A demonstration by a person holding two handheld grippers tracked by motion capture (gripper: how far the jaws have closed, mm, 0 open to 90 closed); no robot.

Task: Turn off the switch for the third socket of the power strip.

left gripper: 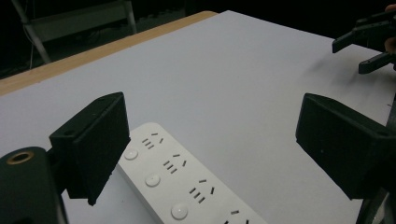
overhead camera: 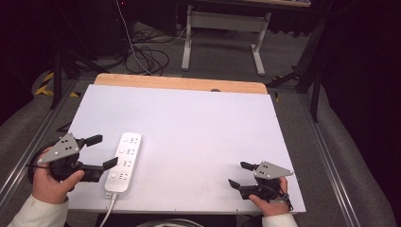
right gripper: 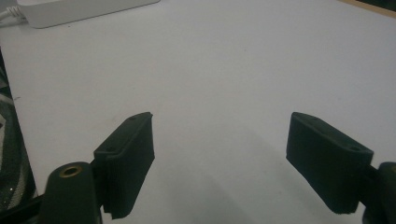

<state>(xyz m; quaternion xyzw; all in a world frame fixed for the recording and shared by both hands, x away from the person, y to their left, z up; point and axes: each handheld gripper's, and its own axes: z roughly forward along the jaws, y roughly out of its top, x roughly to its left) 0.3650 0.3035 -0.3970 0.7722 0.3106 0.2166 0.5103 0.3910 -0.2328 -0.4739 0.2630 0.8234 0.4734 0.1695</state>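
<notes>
A white power strip (overhead camera: 124, 162) lies lengthwise on the white table top (overhead camera: 189, 127) near the front left, its cord (overhead camera: 108, 210) running off the front edge. My left gripper (overhead camera: 102, 151) stands open just left of the strip, one jaw near its side. In the left gripper view the strip (left gripper: 182, 186) with its round buttons and sockets lies below and between the two black jaws, untouched. My right gripper (overhead camera: 240, 174) is open at the front right, nothing between its jaws. The right gripper view has the strip (right gripper: 79, 10) far off at the top left.
A wooden strip (overhead camera: 179, 83) borders the table's far edge. Beyond it stand a white desk frame (overhead camera: 222, 33) and loose cables (overhead camera: 146, 56) on the grey floor. Metal rails (overhead camera: 331, 156) run along both sides of the table.
</notes>
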